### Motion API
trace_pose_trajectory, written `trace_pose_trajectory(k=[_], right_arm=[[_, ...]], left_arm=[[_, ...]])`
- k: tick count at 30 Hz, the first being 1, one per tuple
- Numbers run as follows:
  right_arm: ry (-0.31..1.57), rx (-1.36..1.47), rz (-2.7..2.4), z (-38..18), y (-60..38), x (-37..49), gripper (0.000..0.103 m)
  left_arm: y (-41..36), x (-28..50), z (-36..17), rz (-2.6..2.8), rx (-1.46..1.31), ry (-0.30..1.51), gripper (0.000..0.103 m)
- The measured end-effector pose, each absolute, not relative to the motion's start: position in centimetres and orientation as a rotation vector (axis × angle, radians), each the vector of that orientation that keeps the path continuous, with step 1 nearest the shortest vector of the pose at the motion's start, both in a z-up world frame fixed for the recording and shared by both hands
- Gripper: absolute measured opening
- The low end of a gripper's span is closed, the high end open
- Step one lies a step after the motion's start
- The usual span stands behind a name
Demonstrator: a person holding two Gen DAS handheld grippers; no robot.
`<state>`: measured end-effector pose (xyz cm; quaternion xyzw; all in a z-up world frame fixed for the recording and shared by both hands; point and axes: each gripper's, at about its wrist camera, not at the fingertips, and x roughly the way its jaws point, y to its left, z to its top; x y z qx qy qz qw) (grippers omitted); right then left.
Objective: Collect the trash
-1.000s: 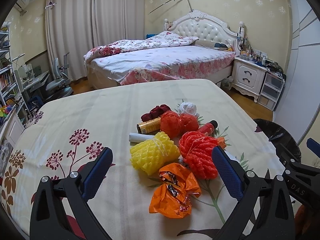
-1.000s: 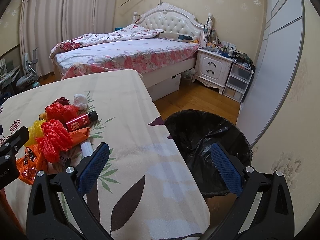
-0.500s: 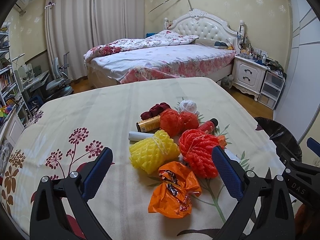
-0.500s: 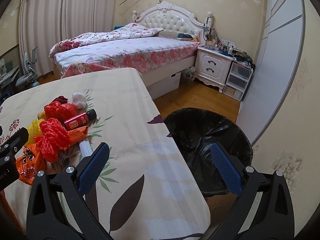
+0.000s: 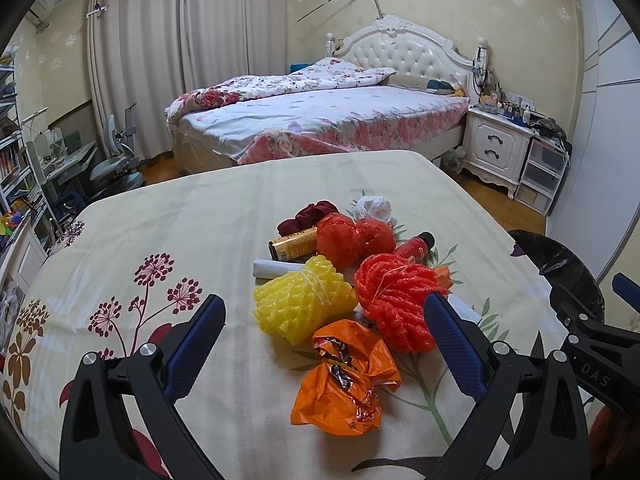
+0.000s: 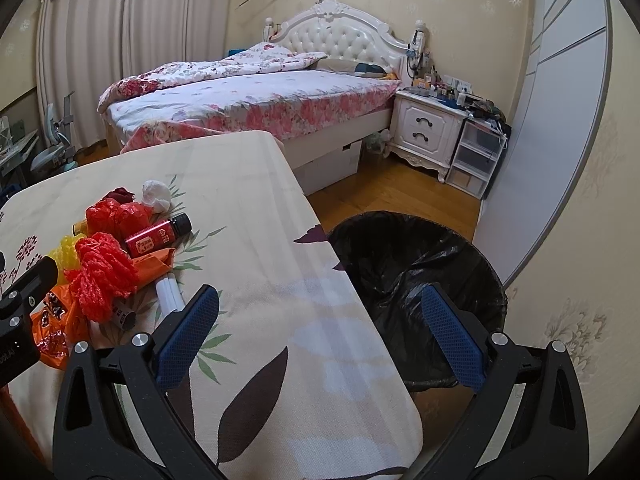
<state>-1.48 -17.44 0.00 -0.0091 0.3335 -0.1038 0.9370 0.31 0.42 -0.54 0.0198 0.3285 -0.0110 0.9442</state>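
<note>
A heap of trash lies on the flowered tablecloth (image 5: 160,240): an orange wrapper (image 5: 346,380), yellow foam net (image 5: 302,304), red foam net (image 5: 394,300), red plastic bag (image 5: 352,238), small red bottle (image 5: 414,246), gold can (image 5: 292,244), white paper wad (image 5: 374,208) and a dark red cloth (image 5: 306,216). My left gripper (image 5: 324,316) is open, its blue pads either side of the near trash and above it. My right gripper (image 6: 320,312) is open over the table's right edge, holding nothing. A black-lined bin (image 6: 416,280) stands on the floor right of the table.
Beyond the table is a bed (image 5: 320,120) with floral bedding, a white nightstand (image 6: 428,128) and plastic drawers (image 6: 476,156). Wooden floor (image 6: 400,188) lies between bed and bin. A desk and chair (image 5: 116,160) stand at far left.
Both grippers have drifted very slightly; the trash sits a touch lower and closer in the left wrist view. Nothing was picked up or released.
</note>
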Motion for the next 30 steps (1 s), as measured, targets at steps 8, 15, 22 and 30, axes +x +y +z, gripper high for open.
trace_pose_trajectory(k=[8, 15, 22, 30], right_arm=[[0.694, -0.015, -0.212, -0.35, -17.54, -1.21, 0.099], [0.695, -0.015, -0.212, -0.42, -17.54, -1.23, 0.099], [0.697, -0.014, -0.213, -0.54, -17.53, -1.23, 0.099], [0.703, -0.01, -0.213, -0.86, -17.63, -1.16, 0.099]], left_arm=[[0.34, 0.29, -0.64, -0.022, 0.041, 0.672, 0.097], [0.34, 0.28, -0.76, -0.022, 0.042, 0.673, 0.097], [0.22, 0.22, -0.91, -0.023, 0.042, 0.675, 0.097], [0.05, 0.02, -1.42, -0.025, 0.042, 0.678, 0.097]])
